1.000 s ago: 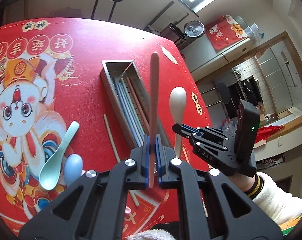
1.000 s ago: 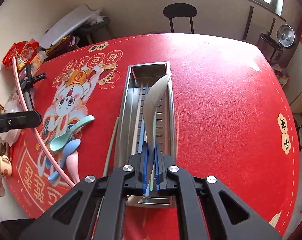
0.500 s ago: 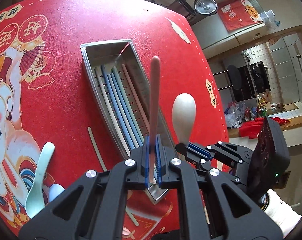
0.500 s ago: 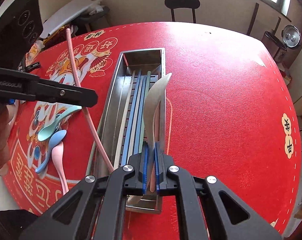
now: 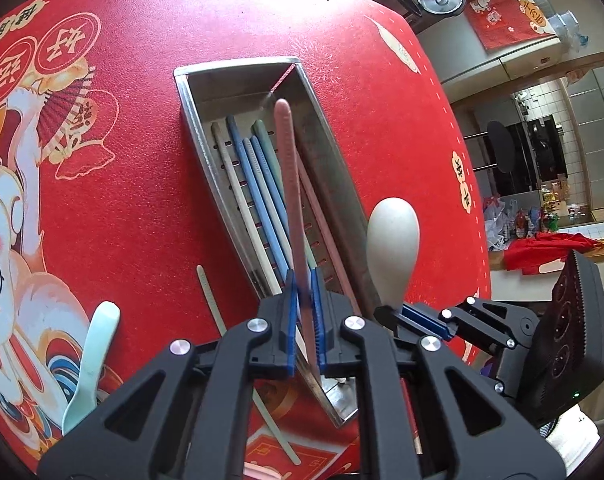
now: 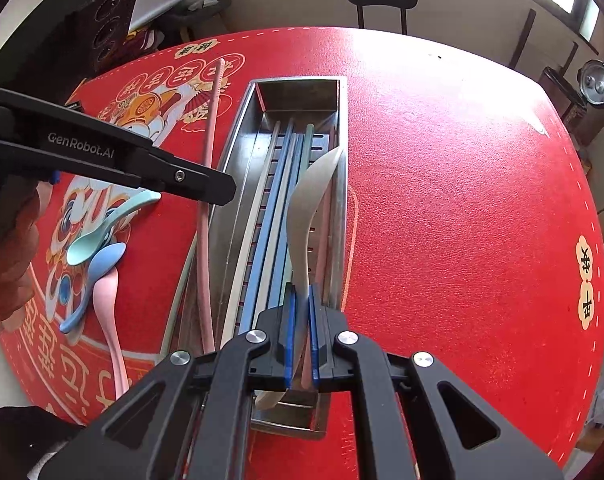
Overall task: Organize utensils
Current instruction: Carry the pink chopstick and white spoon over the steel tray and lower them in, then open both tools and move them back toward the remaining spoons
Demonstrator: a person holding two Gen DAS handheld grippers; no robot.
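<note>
The pink chopstick (image 5: 290, 184) is showing as a long, slender, dusty-pink rod with a rounded tip, and it is standing out from the left gripper (image 5: 302, 300), whose blue-padded jaws are clenching its lower part. In the left wrist view it is reaching out over the steel utensil tray (image 5: 238, 68), above the chopsticks already lying lengthwise inside: a cream one (image 5: 238, 184), blue ones (image 5: 258, 192), a green one (image 5: 268, 148) and another pink one (image 5: 326, 232). In the right wrist view the same rod is hanging just left of the tray's long wall.

The cream spoon (image 6: 306, 216) is looking pale and smooth, with a curved handle. The right gripper (image 6: 302, 312) is grasping it by the handle, jaws closed tight, and holding it above the tray's right side.

On the red tablecloth (image 6: 442, 200), left of the tray, a mint spoon (image 6: 98, 236), a blue spoon (image 6: 102, 264) and a pink spoon (image 6: 106, 300) are lying together, with a pale green chopstick (image 5: 210, 296) resting beside the tray.
</note>
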